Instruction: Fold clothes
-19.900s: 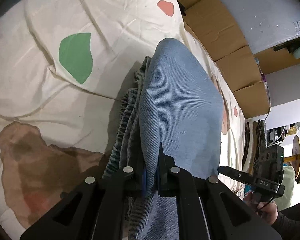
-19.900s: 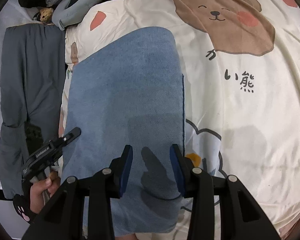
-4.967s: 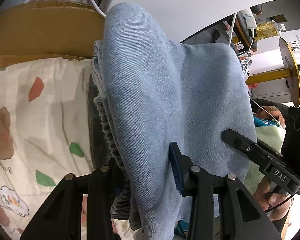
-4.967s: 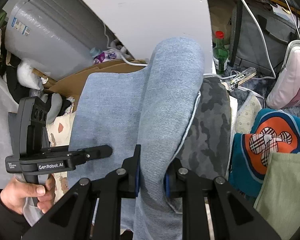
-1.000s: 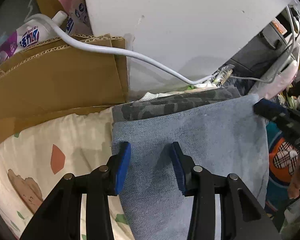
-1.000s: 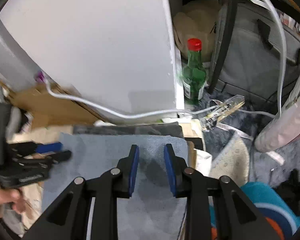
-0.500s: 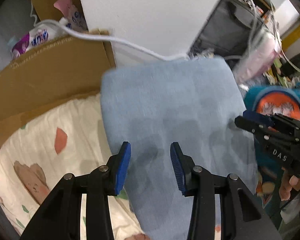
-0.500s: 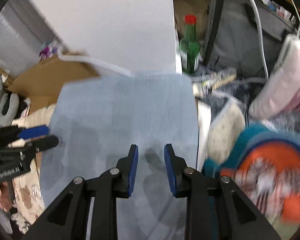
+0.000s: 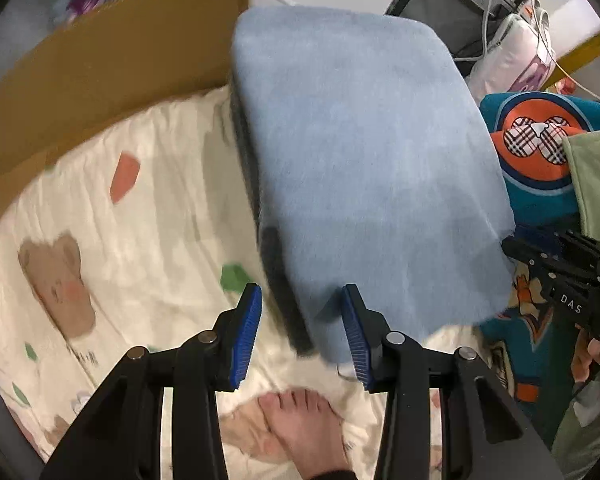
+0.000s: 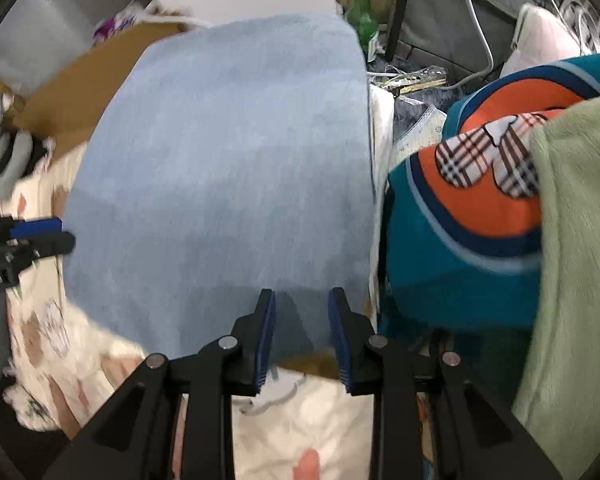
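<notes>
The folded light-blue denim garment (image 9: 364, 152) lies flat on top of a stack of darker folded clothes (image 9: 274, 276) at the edge of the bed. My left gripper (image 9: 300, 334) hovers open above the denim's near left corner, with nothing between its blue pads. In the right wrist view the same denim (image 10: 228, 152) fills the middle. My right gripper (image 10: 302, 336) is over its near right edge, jaws apart and empty. Each gripper shows in the other's view: the right gripper (image 9: 548, 260) at the denim's right side, the left gripper (image 10: 40, 236) at its left.
A teal garment with an orange plaid patch (image 10: 472, 208) and a green garment (image 10: 572, 264) lie right of the denim. Brown cardboard (image 9: 100, 60) borders the bear-print bedsheet (image 9: 140, 220). A green bottle (image 10: 360, 4), cables and bags crowd the back. A person's bare foot (image 9: 304, 424) rests on the sheet.
Both grippers have drawn back from the stack toward the bed, so more of the denim and sheet show. The denim stays on the pile, let go.
</notes>
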### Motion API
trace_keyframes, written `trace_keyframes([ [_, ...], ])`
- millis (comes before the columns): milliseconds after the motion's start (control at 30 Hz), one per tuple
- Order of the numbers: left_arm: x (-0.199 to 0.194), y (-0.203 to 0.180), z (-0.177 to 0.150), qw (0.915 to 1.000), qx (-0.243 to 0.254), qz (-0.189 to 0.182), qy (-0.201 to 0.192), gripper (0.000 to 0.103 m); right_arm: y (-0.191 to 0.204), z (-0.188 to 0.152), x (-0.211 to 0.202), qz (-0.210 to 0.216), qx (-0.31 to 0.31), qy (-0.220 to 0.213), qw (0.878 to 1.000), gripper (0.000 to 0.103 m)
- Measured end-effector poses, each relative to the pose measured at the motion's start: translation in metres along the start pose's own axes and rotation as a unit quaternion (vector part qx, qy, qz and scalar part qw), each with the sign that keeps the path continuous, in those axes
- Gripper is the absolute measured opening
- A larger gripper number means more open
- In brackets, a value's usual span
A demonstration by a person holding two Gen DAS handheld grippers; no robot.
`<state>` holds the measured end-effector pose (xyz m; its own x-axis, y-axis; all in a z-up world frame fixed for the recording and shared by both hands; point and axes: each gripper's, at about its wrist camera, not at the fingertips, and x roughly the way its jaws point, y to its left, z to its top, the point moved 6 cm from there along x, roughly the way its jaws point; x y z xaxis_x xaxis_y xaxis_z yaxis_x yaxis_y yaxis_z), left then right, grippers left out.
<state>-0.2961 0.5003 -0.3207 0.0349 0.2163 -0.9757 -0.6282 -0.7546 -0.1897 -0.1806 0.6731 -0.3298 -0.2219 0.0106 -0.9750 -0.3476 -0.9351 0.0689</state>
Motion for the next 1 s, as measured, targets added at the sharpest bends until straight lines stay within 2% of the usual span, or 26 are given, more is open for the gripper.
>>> trace_keyframes([
  [367,-0.071,0.038,-0.038,0.9988,-0.038,0.017,-0.025,0.041,0.011,-0.018,-0.067,0.013,0.005,-0.025,1.000,0.026],
  [467,-0.093,0.045,-0.046,0.9982,-0.045,0.015,-0.037,0.041,0.015,-0.016,-0.082,0.013,0.006,-0.036,0.999,0.036],
  [600,-0.123,0.053,-0.054,0.9967,-0.065,0.018,-0.046,0.041,0.018,-0.022,-0.104,0.018,0.013,-0.049,0.999,0.037],
  [700,-0.150,0.056,-0.063,0.9954,-0.070,0.022,-0.061,0.042,0.023,-0.031,-0.120,0.027,0.019,-0.059,0.998,0.046],
  [733,-0.159,0.057,-0.067,0.9950,-0.071,0.024,-0.066,0.049,0.024,-0.034,-0.125,0.030,0.022,-0.063,0.997,0.052],
  [767,-0.168,0.058,-0.071,0.9946,-0.071,0.027,-0.071,0.067,0.025,-0.038,-0.129,0.035,0.027,-0.068,0.997,0.054],
  [800,-0.175,0.059,-0.075,0.9941,-0.072,0.029,-0.076,0.074,0.026,-0.041,-0.133,0.040,0.032,-0.072,0.996,0.055],
  [867,-0.189,0.064,-0.082,0.9929,-0.077,0.029,-0.085,0.077,0.030,-0.046,-0.140,0.046,0.038,-0.075,0.995,0.060],
  [933,-0.201,0.069,-0.089,0.9917,-0.086,0.026,-0.092,0.077,0.034,-0.048,-0.147,0.048,0.035,-0.080,0.995,0.076],
  [1000,-0.213,0.073,-0.096,0.9909,-0.086,0.029,-0.099,0.077,0.037,-0.049,-0.154,0.050,0.031,-0.087,0.994,0.083],
])
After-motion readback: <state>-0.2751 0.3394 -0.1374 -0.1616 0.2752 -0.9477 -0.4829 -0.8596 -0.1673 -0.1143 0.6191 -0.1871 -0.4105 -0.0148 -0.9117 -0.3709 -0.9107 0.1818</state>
